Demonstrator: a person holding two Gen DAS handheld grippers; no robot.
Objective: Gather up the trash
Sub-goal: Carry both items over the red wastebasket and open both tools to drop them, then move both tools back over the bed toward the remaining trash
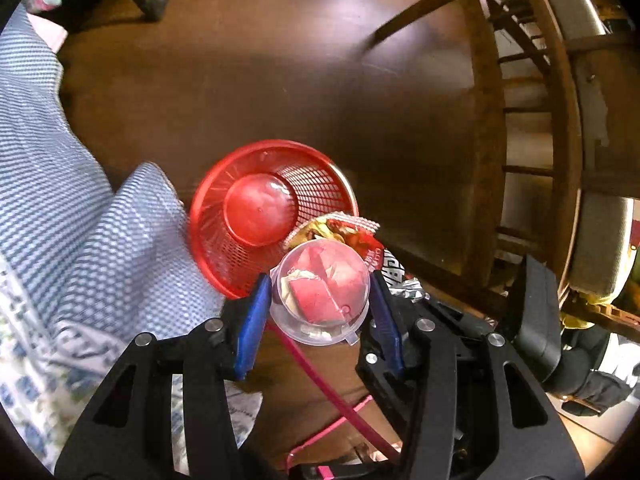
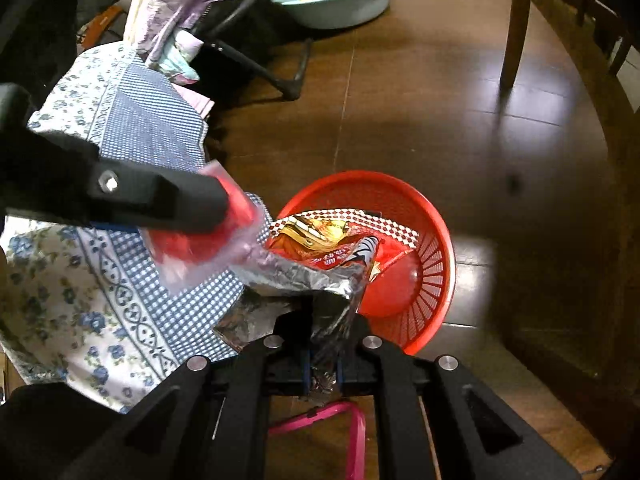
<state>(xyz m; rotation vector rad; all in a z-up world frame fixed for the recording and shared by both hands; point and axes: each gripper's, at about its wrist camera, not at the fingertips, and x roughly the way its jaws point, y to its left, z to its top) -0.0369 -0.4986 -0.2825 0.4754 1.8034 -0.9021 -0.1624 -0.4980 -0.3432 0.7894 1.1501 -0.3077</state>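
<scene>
Right wrist view: right gripper (image 2: 322, 372) clamps a snack wrapper (image 2: 320, 256) over the red basket (image 2: 432, 216), left gripper (image 1: 320, 300) grips a plastic cup (image 1: 324, 292); neither dropped yet.

Glossy dark wood floor (image 2: 420, 92) catches light, wooden chair (image 1: 532, 128) beside it, blue patterned bedding (image 2: 132, 280) opposite.

Dark wooden floor (image 2: 400, 92), red mesh basket (image 2: 432, 240), blue patterned cloth (image 2: 132, 152)

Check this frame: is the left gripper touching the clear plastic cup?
Touching. In the left wrist view, the left gripper has both blue pads pressed against the sides of the clear plastic cup, holding it beside the red basket.
</scene>
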